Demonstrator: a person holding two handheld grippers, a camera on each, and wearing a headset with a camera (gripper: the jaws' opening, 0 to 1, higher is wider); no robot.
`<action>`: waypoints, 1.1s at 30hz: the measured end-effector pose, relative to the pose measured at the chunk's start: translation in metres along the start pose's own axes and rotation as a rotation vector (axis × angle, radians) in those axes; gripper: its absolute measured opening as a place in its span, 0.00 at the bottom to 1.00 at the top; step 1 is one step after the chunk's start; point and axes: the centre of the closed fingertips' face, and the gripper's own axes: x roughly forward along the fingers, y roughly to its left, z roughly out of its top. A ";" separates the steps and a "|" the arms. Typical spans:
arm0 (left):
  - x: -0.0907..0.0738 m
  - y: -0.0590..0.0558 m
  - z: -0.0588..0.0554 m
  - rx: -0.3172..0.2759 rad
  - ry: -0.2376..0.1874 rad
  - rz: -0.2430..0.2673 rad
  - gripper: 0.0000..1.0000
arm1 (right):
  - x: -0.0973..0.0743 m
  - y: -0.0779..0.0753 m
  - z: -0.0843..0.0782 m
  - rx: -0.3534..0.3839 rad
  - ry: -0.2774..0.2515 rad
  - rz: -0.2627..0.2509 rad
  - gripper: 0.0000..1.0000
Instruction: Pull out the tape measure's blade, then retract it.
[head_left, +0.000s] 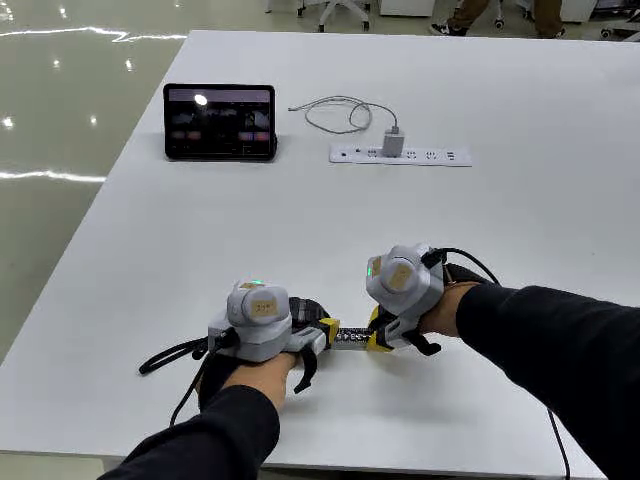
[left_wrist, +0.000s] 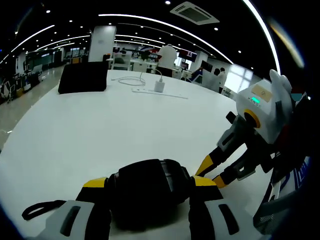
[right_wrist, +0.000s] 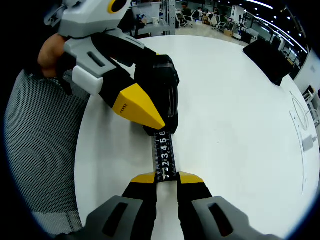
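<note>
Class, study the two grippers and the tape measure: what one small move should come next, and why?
Probably draw the right gripper straight away from the tape measure case. Its jaws pinch the end of the blade, the left gripper clamps the case, and just a short numbered stretch is out, so the pull looks unfinished.

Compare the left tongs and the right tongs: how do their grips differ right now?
The left tongs clamp the black case; the right tongs pinch the end of the numbered blade. The left tongs stand spread wide around the case, the right tongs almost closed on the thin blade. Both have yellow tips and hold parts of one tape measure.
</note>
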 end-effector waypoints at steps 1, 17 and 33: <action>0.000 0.000 0.000 -0.001 0.000 0.000 0.59 | 0.000 0.001 0.001 0.001 0.000 0.000 0.10; 0.000 0.001 0.000 -0.014 -0.002 -0.004 0.59 | 0.003 0.001 0.009 0.024 -0.015 0.008 0.09; 0.002 -0.003 -0.001 0.054 -0.014 0.013 0.60 | 0.004 0.001 0.009 0.044 -0.028 -0.003 0.11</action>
